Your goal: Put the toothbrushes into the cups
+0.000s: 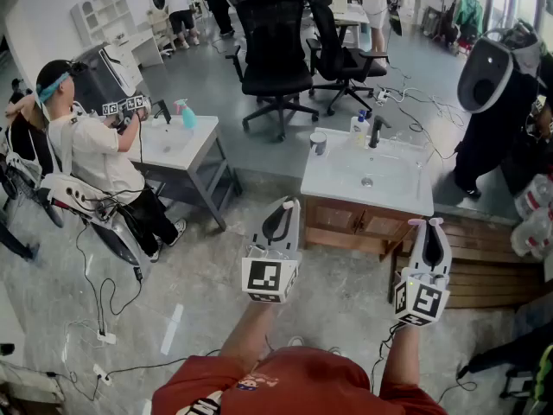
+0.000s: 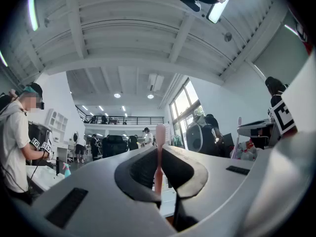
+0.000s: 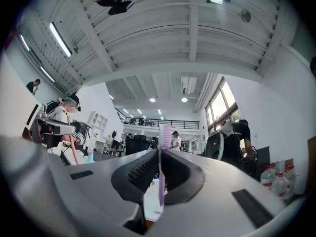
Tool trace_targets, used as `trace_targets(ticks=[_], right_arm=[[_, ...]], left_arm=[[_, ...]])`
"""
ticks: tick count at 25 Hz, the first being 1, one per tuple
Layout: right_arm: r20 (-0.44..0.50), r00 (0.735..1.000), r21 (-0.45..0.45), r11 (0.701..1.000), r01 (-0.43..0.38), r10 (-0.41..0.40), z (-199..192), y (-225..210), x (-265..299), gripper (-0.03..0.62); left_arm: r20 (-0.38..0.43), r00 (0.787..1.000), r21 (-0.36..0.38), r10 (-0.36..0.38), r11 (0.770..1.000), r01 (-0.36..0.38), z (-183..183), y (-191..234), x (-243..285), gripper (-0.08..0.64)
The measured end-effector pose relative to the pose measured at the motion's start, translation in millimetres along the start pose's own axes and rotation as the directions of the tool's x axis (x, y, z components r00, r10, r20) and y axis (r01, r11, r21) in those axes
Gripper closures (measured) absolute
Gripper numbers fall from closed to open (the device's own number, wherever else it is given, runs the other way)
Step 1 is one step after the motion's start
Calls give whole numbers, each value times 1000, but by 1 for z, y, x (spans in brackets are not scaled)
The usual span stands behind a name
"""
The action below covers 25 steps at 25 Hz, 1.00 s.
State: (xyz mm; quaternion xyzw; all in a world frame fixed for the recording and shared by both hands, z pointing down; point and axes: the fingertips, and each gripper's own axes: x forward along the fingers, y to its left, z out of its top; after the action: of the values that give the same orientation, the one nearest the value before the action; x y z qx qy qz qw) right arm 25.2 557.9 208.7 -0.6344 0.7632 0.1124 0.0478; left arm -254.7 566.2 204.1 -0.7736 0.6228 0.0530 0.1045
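— What's closest?
— A red shirt at the bottom edge of the head view, with both forearms reaching out from it over the concrete floor. Each hand carries a gripper.

— The left gripper?
— Its jaws are pressed onto a pink brush. The brush stands upright between the pads, its top poking up past the tips.

— And the right gripper?
— The same. It pinches a purple brush, also upright, with the bristled head above the jaws and the handle hanging below the pads.

— How do the two sit?
— Side by side and apart, both tipped slightly upward. They are on the near side of the sink and its wooden cabinet.

— Where's the cup?
— On the sink's far left corner, well apart from both brushes. A bottle and a tap stand along the back edge to its right.

— Further off?
— Black chairs stand behind the sink. At the left a person works at a second sink. At the right stands a figure in black.
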Motion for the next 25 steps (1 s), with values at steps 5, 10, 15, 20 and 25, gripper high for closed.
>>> trace_targets(ticks=[5, 10, 15, 20, 25], right_arm=[[-7, 1000, 0, 1000, -4, 4, 0, 26, -1, 563], [1, 1000, -7, 1000, -3, 3, 2, 63, -8, 562], [-1, 1000, 0, 1000, 12, -12, -6, 76, -12, 561], [-14, 1000, 0, 1000, 25, -25, -13, 84, -10, 561], [-12, 999, -7, 999, 39, -39, -9, 80, -2, 561]], left_arm=[[4, 1000, -7, -15, 1000, 15, 0, 18, -10, 523], [-13, 999, -27, -38, 999, 37, -12, 42, -31, 523], [-30, 998, -42, -53, 998, 52, -31, 50, -35, 523], [-29, 997, -50, -69, 996, 68, -38, 57, -34, 523], [-18, 996, -49, -84, 995, 83, -35, 58, -21, 523]])
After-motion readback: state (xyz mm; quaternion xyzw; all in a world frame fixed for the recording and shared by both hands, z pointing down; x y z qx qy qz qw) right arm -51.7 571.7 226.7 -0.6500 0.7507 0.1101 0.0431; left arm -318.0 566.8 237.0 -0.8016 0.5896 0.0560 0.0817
